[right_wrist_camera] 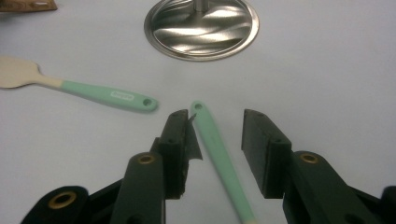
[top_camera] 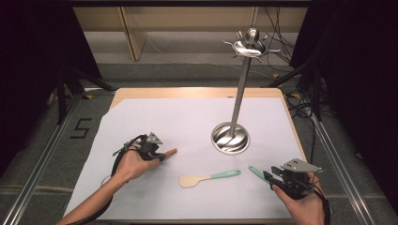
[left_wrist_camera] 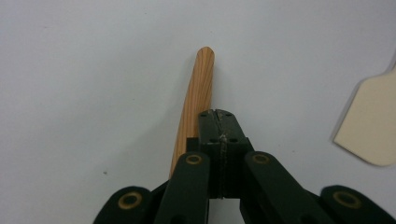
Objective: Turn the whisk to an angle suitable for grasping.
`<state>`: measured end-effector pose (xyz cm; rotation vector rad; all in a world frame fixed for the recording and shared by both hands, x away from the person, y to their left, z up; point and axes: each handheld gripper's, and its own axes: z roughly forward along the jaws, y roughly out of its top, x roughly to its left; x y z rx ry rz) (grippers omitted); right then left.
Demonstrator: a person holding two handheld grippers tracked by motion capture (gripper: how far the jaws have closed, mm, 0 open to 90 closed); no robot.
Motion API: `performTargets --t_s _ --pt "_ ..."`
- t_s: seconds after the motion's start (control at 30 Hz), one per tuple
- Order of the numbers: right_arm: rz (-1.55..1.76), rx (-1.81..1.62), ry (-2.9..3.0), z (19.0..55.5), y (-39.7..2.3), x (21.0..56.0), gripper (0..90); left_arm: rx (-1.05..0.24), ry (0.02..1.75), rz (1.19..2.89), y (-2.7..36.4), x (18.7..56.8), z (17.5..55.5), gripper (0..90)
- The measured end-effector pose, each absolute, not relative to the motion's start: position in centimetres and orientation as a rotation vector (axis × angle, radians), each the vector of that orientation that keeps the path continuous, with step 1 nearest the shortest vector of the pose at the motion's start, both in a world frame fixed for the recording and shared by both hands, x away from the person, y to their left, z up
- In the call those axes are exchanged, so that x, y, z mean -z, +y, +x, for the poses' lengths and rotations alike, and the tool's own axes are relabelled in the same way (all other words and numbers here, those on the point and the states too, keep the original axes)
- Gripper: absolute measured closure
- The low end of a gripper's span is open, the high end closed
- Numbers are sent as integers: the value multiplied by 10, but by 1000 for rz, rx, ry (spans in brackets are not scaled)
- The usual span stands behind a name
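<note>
A wooden handle [top_camera: 171,152] [left_wrist_camera: 198,88] lies on the white sheet. My left gripper [top_camera: 161,156] [left_wrist_camera: 217,115] is shut right over it; the wood runs along the left side of the jaws and under them, and nothing shows between the pads. A mint-green handle [top_camera: 256,172] [right_wrist_camera: 217,147] lies between the spread jaws of my right gripper [top_camera: 269,177] [right_wrist_camera: 215,120], which is open; the left jaw is close to it. A cream-headed spatula with a green handle [top_camera: 209,177] [right_wrist_camera: 105,94] lies flat between the two grippers.
A steel utensil stand rises from its round base [top_camera: 230,138] [right_wrist_camera: 201,25] to a hooked top [top_camera: 251,47] at mid-right. The white sheet [top_camera: 178,117] covers the table. Cables and metal rails lie on the floor around it.
</note>
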<state>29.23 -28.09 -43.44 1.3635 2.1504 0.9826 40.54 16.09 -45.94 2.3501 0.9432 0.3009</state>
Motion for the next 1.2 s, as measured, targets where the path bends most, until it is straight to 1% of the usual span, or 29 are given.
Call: performTargets --t_s 0.03,0.07,0.23,0.27,0.3,0.37,0.4,0.43,0.5,0.57,0.63,0.73,0.8,0.83,0.93,0.97,1.0,1.1,1.17,1.2 --pt "1363 -983 2150 292 -281 434 621 -314 931 2371 163 459 408 893" --pt "1370 -993 2159 292 -281 434 620 -360 960 2376 165 460 412 893" --pt "1414 -1002 2141 290 -278 434 620 -355 988 2363 173 462 422 891" --pt "1343 -968 2143 292 -281 434 620 -372 979 2350 176 460 423 891" --pt "1343 -968 2143 292 -281 434 620 -372 979 2350 176 460 423 891" --pt "1378 -992 2138 291 -279 434 620 -363 967 2336 179 456 422 883" --pt "1403 -999 2145 290 -278 434 621 -325 967 2324 181 452 421 867" --pt "1392 -987 2149 291 -279 434 621 -296 951 2332 181 450 420 853" --pt "1349 -962 2147 292 -281 433 620 -283 938 2339 181 447 419 851" --pt "1357 -989 2161 293 -280 435 620 -287 908 2367 176 446 417 859" --pt "1390 -990 2146 292 -278 435 620 -285 889 2388 168 449 417 887" --pt "1345 -973 2145 293 -280 435 619 -281 870 2438 158 458 423 890" --pt "1326 -966 2154 293 -281 435 619 -289 901 2456 152 465 429 890" --pt "1365 -973 2147 292 -279 434 619 -298 909 2459 150 466 431 891" --pt "1347 -962 2151 292 -281 434 620 -299 908 2460 148 469 433 891" --pt "1391 -980 2141 292 -279 435 620 -314 907 2458 147 471 434 891" --pt "1383 -977 2151 292 -280 435 620 -359 906 2478 145 471 435 891" --pt "1353 -963 2153 293 -282 435 620 -390 920 2464 145 473 438 891" --pt "1387 -985 2148 292 -280 436 620 -394 934 2453 147 473 441 891" --pt "1375 -1005 2137 292 -280 438 619 -371 940 2436 148 471 441 888"
